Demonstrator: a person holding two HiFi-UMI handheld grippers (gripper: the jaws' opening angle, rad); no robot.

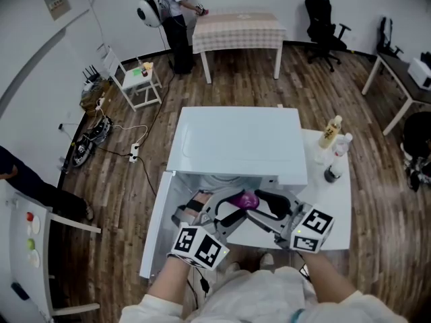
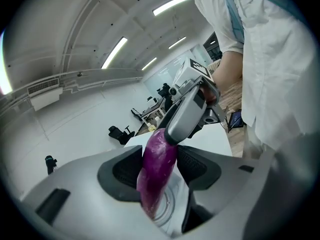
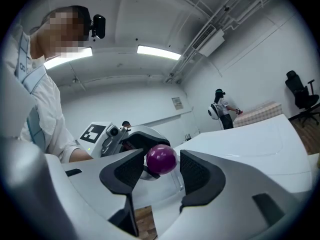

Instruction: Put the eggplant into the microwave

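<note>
Here, a person works two handheld grippers in front of a white microwave (image 1: 236, 147), seen from above with its door (image 1: 152, 229) swung open to the left. The purple eggplant (image 1: 246, 198) hangs between the two tools, just below the front edge of the microwave's top; from overhead it is hard to say whether any part of it has crossed into the cavity.

The left gripper (image 1: 229, 214) has its jaws closed on the eggplant (image 2: 157, 169), which runs lengthwise between the dark pads and fills the space between them in the left gripper view. At the eggplant's far end stands the right gripper (image 2: 187, 116).

The right gripper (image 3: 161, 166) has its jaws spread, with the rounded tip of the eggplant (image 3: 161, 159) sitting between the pads and a narrow gap on either side.

To the right of the microwave, a white table (image 1: 337, 207) carries a yellowish bottle (image 1: 330, 132) and a clear bottle (image 1: 342, 144). In the background, another person (image 1: 172, 19) stands beside a table with a checked cloth (image 1: 236, 27).
</note>
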